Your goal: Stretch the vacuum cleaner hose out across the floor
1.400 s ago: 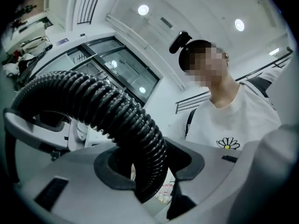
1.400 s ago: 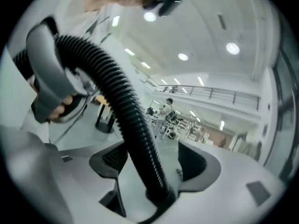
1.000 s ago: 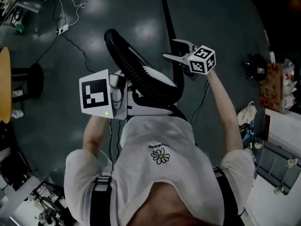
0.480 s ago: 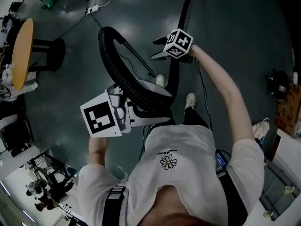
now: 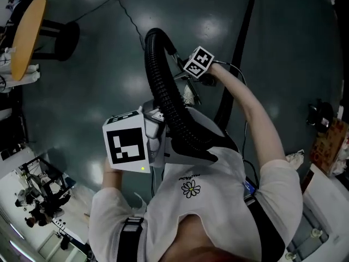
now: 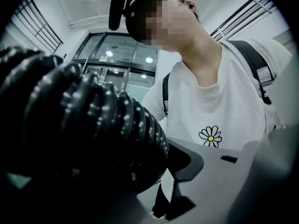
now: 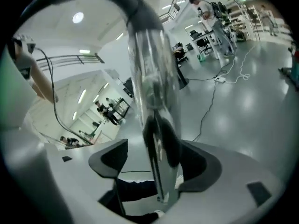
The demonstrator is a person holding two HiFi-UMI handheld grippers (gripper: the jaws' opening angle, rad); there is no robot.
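Vacuum cleaner hose (image 5: pixel 162 91), one black ribbed length, was seen in the head view arching in the air above the grey floor (image 5: pixel 82 102) in front of the person. It came down to the left gripper (image 5: pixel 173 149), which was clamped on its lower part at waist height. In the left gripper view that grip was only partly shown. The ribs filled the left half and one grey pad was pressed against them, while the other jaw was lost in the dark behind the hose. A white T-shirt (image 6: pixel 233 111) with a single daisy was shown there too. Only in the right gripper view could the right gripper (image 7: pixel 154 160) be read. Its jaws were held apart, with one shiny metal wand (image 7: pixel 152 78) standing between them, close against the right-hand pad and clear of the other. From the head view this wand was made out merely as a thin line beside the hose. Two marker cubes (image 5: pixel 126 146) were counted, one per gripper, along with one stool (image 5: pixel 27 34) with a round wooden top. One standing person (image 7: pixel 205 10) was seen at distant benches. Where the hose ended below was hidden by the person's body.
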